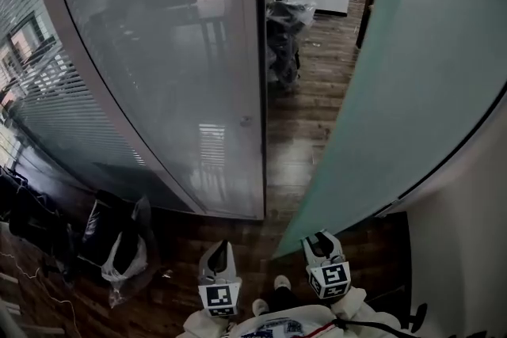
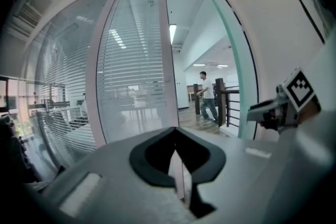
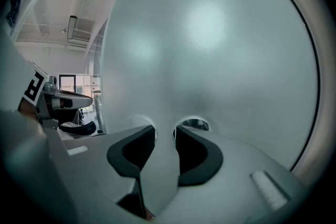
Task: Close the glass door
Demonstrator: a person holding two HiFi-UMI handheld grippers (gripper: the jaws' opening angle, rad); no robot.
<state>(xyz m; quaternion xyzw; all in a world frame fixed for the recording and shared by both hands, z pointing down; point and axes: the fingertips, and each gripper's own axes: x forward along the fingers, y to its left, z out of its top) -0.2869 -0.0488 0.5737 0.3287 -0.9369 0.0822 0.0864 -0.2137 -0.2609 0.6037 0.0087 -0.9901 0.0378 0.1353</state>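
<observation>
The frosted green glass door (image 1: 412,75) stands swung open on the right of the head view, its free edge low near my grippers. My right gripper (image 1: 321,245) is at the door's near face. In the right gripper view that door (image 3: 210,34) fills the picture, and the right gripper (image 3: 164,131) is open with nothing between its jaws; the tips are very close to the glass, and I cannot tell if they touch. My left gripper (image 1: 219,261) hangs left of the door's edge. It points through the doorway (image 2: 199,76), and the left gripper (image 2: 176,131) is shut and holds nothing.
A fixed glass wall with blinds (image 1: 174,51) ends in a frame post (image 1: 261,91) at the doorway's left. Dark bags (image 1: 119,249) lie on the wood floor at lower left, and more bags (image 1: 281,36) beyond the opening. A person (image 2: 208,94) walks past a railing (image 2: 231,105) far inside.
</observation>
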